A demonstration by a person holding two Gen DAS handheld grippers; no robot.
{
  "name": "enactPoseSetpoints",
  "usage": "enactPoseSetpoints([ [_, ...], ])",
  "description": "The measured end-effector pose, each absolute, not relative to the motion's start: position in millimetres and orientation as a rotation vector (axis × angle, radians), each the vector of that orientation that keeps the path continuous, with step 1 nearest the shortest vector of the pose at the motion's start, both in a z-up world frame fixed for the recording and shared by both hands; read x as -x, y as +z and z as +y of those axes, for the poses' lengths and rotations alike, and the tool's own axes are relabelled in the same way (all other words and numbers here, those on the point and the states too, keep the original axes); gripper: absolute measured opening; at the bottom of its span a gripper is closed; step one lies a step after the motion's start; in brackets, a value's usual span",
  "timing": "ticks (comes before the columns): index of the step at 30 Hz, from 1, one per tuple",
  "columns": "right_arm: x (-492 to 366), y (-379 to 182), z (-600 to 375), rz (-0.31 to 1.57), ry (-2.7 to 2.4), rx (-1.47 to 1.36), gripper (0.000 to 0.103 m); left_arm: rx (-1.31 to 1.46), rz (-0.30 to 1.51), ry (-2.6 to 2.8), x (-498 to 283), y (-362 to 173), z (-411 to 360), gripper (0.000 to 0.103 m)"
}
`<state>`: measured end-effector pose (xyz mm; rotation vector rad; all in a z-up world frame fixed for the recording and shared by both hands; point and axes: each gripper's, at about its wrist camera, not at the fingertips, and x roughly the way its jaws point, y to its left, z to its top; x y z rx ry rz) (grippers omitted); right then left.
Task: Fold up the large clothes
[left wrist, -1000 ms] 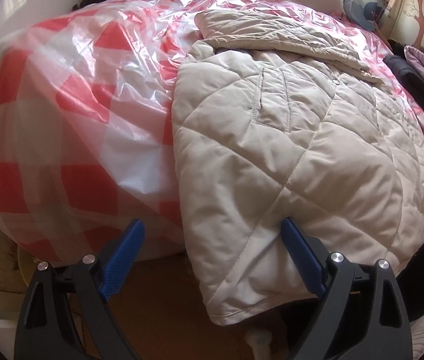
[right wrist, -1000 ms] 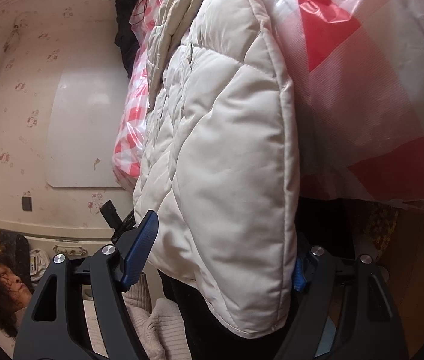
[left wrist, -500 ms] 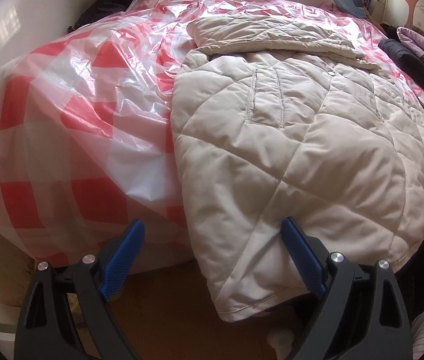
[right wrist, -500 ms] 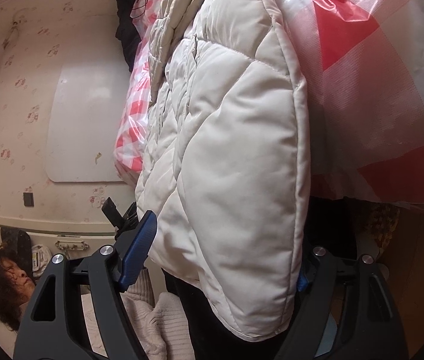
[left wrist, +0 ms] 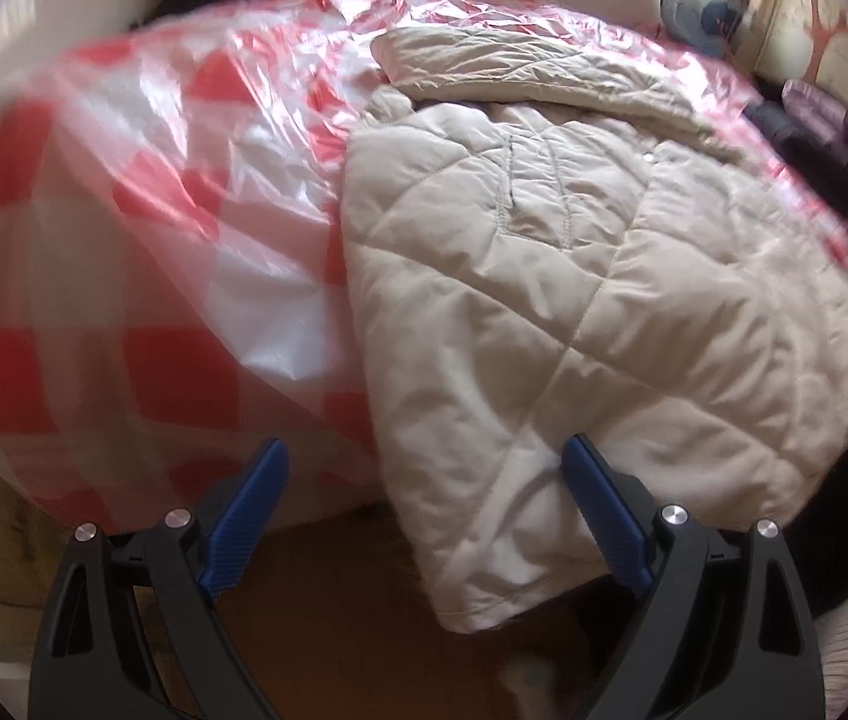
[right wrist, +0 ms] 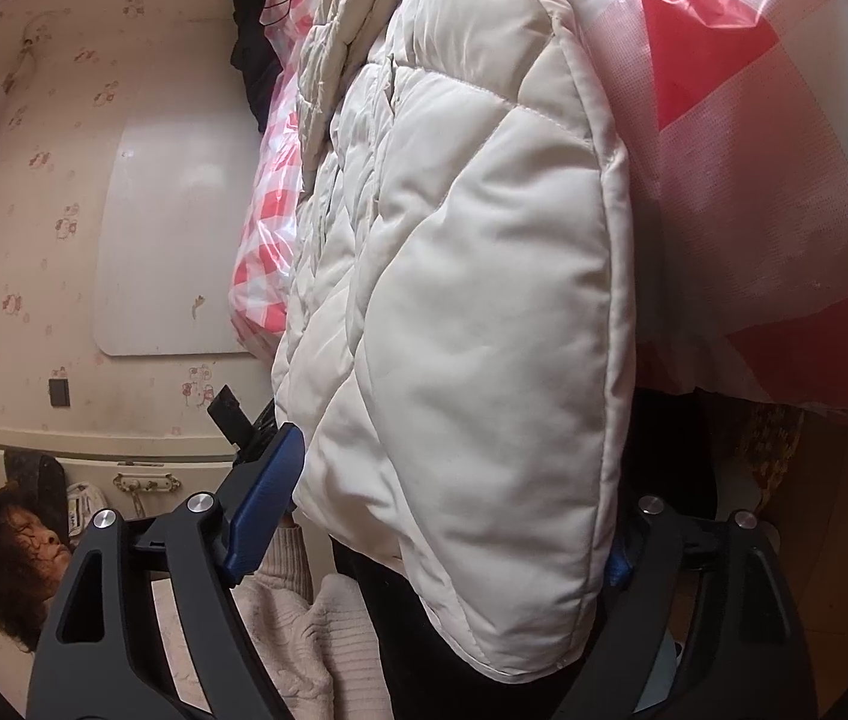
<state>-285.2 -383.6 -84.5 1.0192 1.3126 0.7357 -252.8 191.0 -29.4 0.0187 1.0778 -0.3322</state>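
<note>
A beige quilted coat (left wrist: 592, 276) lies on a bed covered with red-and-white checked plastic sheet (left wrist: 124, 228); its hem hangs over the bed's near edge. My left gripper (left wrist: 424, 516) is open, its jaws wide around the coat's lower left corner without closing on it. In the right wrist view the coat's (right wrist: 472, 312) other lower corner hangs between the wide-open jaws of my right gripper (right wrist: 442, 516); its right fingertip is hidden behind the fabric. A folded sleeve (left wrist: 532, 72) lies across the coat's top.
Dark clothes (left wrist: 814, 138) lie at the bed's far right. A brown floor (left wrist: 364, 630) shows below the bed's edge. In the right wrist view a person in a cream sweater (right wrist: 298, 630) stands close, with a papered wall and white panel (right wrist: 178, 228) behind.
The left wrist view has shifted and blurred, closing in slightly on the coat's corner. The right gripper stays around the hanging corner, jaws still open.
</note>
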Motion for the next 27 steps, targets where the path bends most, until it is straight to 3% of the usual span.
enactPoseSetpoints([
  [9, 290, -93, -383, 1.334, 0.751, -1.029, 0.083, 0.854, 1.187, -0.603, 230, -91, 286, 0.096],
  [18, 293, -96, -390, 1.309, 0.742, -1.049, 0.083, 0.977, 1.240, -0.777, 227, -120, 261, 0.096],
  [23, 295, -89, -386, 1.263, 0.762, -1.013, 0.080, 0.970, 1.144, -0.839, 230, -105, 248, 0.094],
  [25, 296, -86, -387, 1.237, 0.775, -1.013, 0.061, 0.947, 1.114, -0.839, 232, -97, 248, 0.065],
  [26, 296, -86, -388, 1.230, 0.777, -1.007, 0.056, 0.930, 1.118, -0.836, 233, -95, 248, 0.056],
  [27, 296, -85, -388, 1.230, 0.777, -0.998, 0.044, 0.914, 1.124, -0.832, 234, -94, 248, 0.036],
])
